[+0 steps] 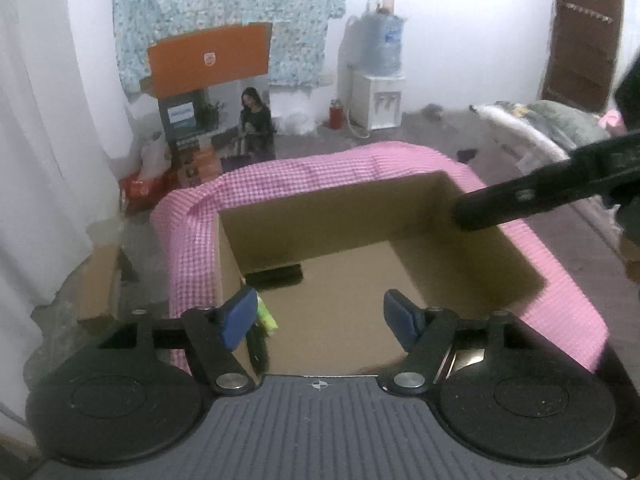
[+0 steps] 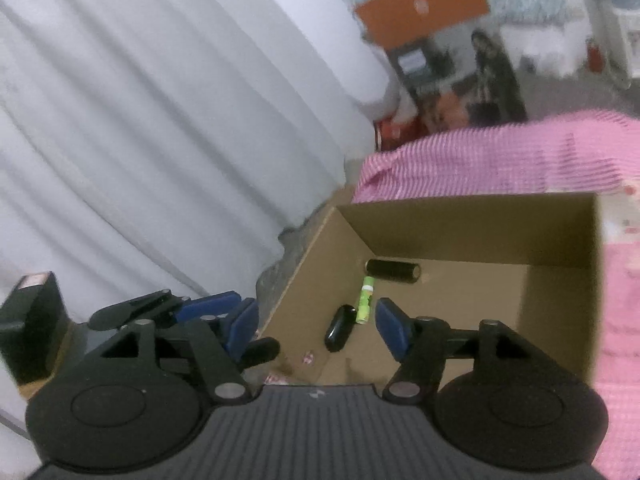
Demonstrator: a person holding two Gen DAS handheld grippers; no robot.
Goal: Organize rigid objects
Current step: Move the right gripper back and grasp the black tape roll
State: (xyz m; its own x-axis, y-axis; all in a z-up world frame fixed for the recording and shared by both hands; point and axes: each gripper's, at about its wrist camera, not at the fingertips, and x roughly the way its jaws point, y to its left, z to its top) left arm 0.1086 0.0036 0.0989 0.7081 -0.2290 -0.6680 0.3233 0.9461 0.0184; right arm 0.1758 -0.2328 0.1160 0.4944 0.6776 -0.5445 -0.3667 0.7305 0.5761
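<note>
Over the open cardboard box point(image 2: 472, 236), both claws hover with nothing held. Left claw point(image 1: 320, 316) stands wide, blue pads well apart. Right claw point(image 2: 316, 324) likewise wide and empty.

Box sits on a surface draped in pink checked cloth point(image 1: 320, 172). Three rigid items lie on the box floor near its left wall: a black cylinder point(image 2: 393, 271) along the far wall, a green tube point(image 2: 366, 300) just beside it, and a black oval case point(image 2: 340, 328) nearer the camera (green tube and oval case nearly touching, possibly touching).

Risks, as judged: items crowd one corner, so a wide claw reaching for one could nudge its neighbour or catch the box wall. The cylinder would likely roll if bumped. Both claws working over one box could collide.

Writing: the orange box point(image 1: 210, 56) by the far wall carries a small white emblem, too blurred to read. Green tube's label is illegible.
</note>
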